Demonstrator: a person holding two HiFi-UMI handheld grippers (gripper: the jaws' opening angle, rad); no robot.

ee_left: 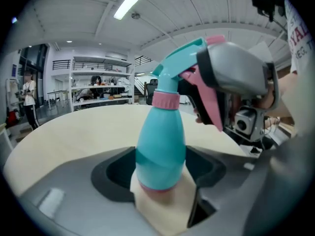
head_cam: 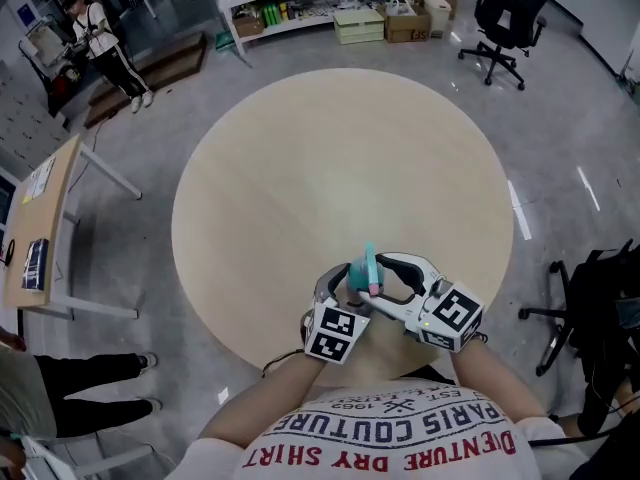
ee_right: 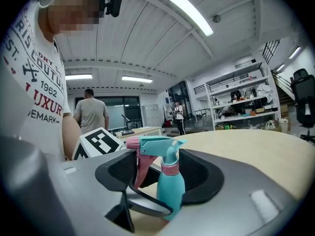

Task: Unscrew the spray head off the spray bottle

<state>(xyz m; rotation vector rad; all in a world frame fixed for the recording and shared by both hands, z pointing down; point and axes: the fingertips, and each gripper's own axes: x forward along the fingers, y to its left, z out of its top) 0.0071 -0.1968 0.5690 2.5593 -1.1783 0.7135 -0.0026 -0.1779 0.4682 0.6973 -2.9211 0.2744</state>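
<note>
Now | left gripper jaws clamp rounded teal bottle | right gripper jaws wide around spray head

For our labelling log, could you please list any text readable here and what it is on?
"PARIS COUTURE": the person's shirt.
"DENTURE DRY SHIRT": same shirt, in red.
No print visible on the spray bottle.
The marker cubes carry patterns only, no words.
The shelf goods are too small to read.

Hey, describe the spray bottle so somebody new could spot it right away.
Start at the big round table. At its near edge, the left tool grips a spray bottle by its body. It's the only teal thing there, with a pink collar and trigger.
</note>
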